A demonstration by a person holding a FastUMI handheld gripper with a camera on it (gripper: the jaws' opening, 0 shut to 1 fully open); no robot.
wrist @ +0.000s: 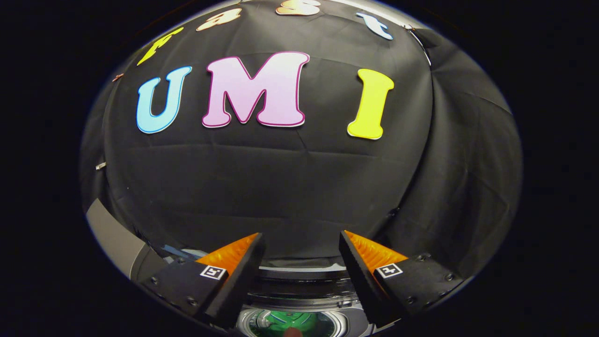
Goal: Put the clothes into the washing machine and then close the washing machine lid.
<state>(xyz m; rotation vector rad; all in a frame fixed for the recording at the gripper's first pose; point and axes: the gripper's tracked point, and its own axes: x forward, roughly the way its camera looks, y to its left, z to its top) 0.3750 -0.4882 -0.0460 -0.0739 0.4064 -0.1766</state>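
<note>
The gripper [302, 243] is being held with its two fingers [243, 262] spread wide apart, nothing being pinched between them. The tips are being pointed at the booth's black cloth wall [281, 187], which is hanging well beyond them. Below and between the fingers, the washing machine [299, 285] is being seen from above: its dark top rim is running across the gap between the fingers, and the round drum opening [292, 323] is being shown lower down, nearer the gripper's base. Something green [285, 320] is being seen inside the drum, likely clothes, though too small and distorted to be told for certain; a small reddish patch [294, 332] is lying at the near edge of the opening, unclear what it is. The lid is not being made out clearly, so whether it is raised or lying flat cannot be told. A grey panel [110, 234] is being seen off to the left of the left finger, beside the machine. A square marker [213, 272] is being carried on each finger's body.
</note>
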